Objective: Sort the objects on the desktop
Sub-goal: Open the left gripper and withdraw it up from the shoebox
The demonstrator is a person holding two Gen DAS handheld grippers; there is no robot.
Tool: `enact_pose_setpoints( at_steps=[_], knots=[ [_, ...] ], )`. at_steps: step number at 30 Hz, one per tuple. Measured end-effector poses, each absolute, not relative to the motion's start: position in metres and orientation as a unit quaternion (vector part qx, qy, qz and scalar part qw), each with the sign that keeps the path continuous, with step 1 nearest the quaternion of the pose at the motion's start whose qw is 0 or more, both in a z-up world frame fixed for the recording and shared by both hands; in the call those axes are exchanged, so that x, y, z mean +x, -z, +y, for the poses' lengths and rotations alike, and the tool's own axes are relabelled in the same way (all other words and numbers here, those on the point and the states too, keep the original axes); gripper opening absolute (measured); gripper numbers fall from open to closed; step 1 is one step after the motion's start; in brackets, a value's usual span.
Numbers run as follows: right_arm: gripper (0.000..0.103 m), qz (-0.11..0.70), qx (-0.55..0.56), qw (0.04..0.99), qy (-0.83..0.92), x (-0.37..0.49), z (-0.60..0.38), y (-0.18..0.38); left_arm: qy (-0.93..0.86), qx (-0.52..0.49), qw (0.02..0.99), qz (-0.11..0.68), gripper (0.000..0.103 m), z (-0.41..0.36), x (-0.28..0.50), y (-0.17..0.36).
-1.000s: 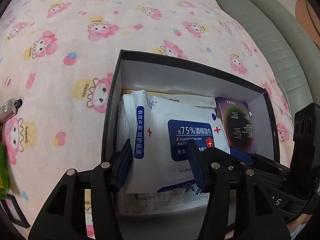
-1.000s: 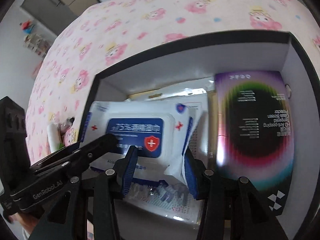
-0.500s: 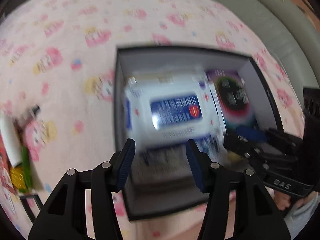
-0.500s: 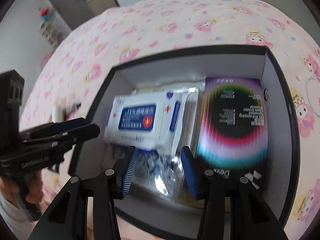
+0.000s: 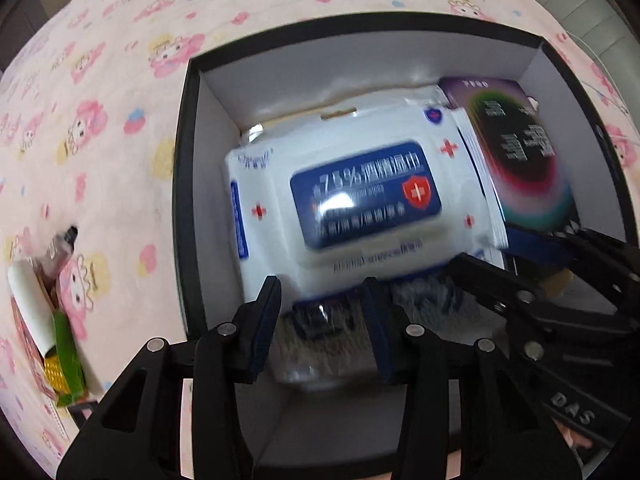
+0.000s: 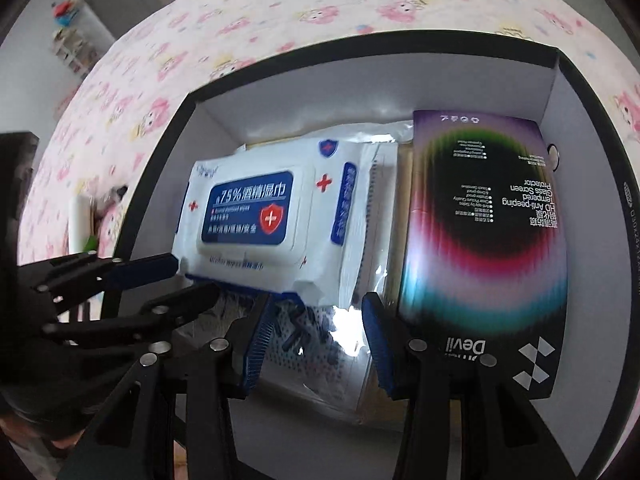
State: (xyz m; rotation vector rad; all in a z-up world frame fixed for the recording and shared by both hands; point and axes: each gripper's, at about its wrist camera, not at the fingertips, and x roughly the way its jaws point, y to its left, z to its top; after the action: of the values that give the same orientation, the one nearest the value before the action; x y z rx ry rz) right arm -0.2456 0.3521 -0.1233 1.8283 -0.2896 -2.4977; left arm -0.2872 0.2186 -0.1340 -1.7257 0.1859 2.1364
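A black box with white inner walls (image 5: 224, 92) (image 6: 576, 92) lies on a pink cartoon tablecloth. In it lie a white pack of alcohol wipes (image 5: 360, 200) (image 6: 256, 216), a purple screen protector box (image 5: 516, 152) (image 6: 484, 240) to its right, and a clear dotted packet (image 6: 316, 344) underneath. My left gripper (image 5: 324, 320) is open at the near edge of the wipes pack, holding nothing. My right gripper (image 6: 316, 348) is open over the dotted packet, between the wipes and the purple box. Each gripper shows in the other's view.
Left of the box on the cloth lie a white tube (image 5: 28, 308) (image 6: 78, 220), a green and yellow item (image 5: 66, 356) and a small dark object (image 5: 64, 240). A grey cushioned seat (image 5: 580, 12) runs along the far right.
Both grippers drew back and up from the box, then came in close again over its near side. The wipes pack lies flatter in the box. Both stayed open.
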Motion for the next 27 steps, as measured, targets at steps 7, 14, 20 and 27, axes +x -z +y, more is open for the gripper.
enact_pose_setpoints(
  at_steps=[7,14,20,27],
  knots=[
    [0.042,-0.123,0.57,0.005,0.813,-0.249,0.36,0.112,-0.794,-0.581,0.173,0.033,0.042,0.215,-0.305,0.135],
    [0.042,-0.126,0.557,-0.005,0.821,-0.248,0.361,0.102,-0.802,-0.563,0.199,-0.001,0.042,0.196,-0.3,0.125],
    [0.042,-0.119,0.546,-0.003,0.83,-0.24,0.346,0.09,-0.822,-0.534,0.197,-0.018,0.041,0.19,-0.28,0.095],
    [0.043,-0.082,0.496,-0.001,0.864,-0.216,0.31,0.036,-0.865,-0.468,0.181,-0.017,0.044,0.161,-0.256,0.023]
  ],
)
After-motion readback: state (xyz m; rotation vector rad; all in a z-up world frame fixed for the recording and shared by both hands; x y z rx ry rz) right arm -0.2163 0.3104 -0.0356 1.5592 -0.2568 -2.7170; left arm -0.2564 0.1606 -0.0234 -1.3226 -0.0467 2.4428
